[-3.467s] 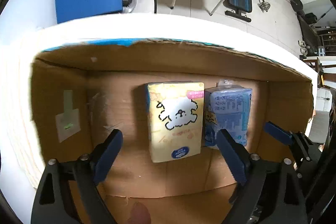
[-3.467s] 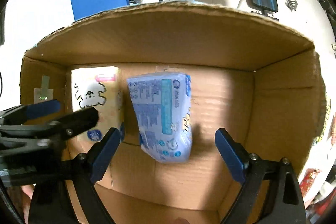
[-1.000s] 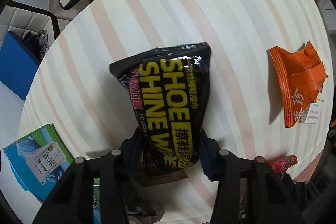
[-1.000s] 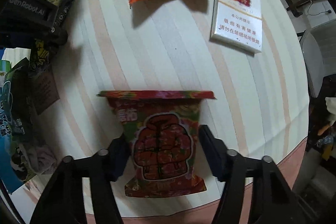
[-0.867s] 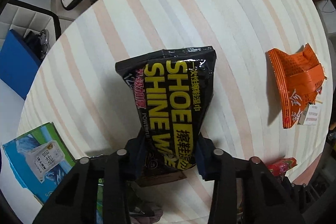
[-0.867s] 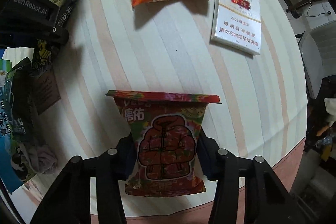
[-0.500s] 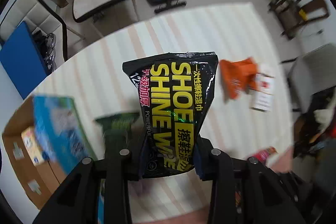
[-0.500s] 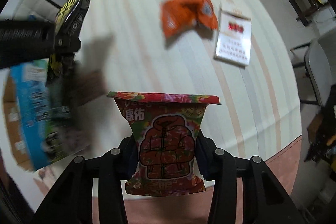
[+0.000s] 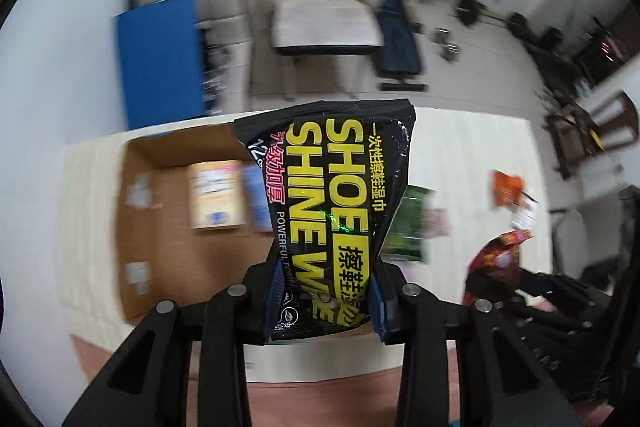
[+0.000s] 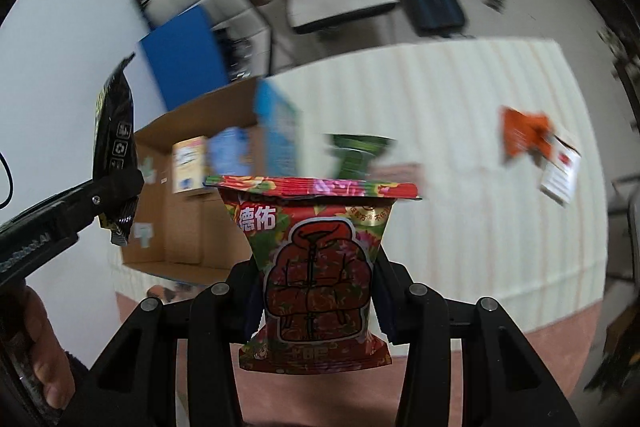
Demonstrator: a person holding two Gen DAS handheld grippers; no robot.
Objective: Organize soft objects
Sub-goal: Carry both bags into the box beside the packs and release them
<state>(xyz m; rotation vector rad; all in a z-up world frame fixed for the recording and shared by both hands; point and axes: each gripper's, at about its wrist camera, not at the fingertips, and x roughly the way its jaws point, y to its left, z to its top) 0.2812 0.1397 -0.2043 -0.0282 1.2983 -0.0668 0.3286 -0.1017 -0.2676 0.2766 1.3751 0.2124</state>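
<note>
Striped table (image 9: 472, 163) seen below, open cardboard box (image 9: 168, 227) on it holding two tissue packs, left tongs (image 9: 324, 301) clamped on black shoe-wipe pack (image 9: 336, 203) blocking the box, right tongs (image 10: 316, 301) clamped on red floral pack (image 10: 316, 267), orange packet (image 10: 524, 135) well apart.

Each gripper, left (image 9: 323, 301) and right (image 10: 316, 301), is matte black with 2 fingers (image 9: 276, 291), blue pads and round silver screws (image 9: 236, 290); faint white lettering marks the left one's side.
</note>
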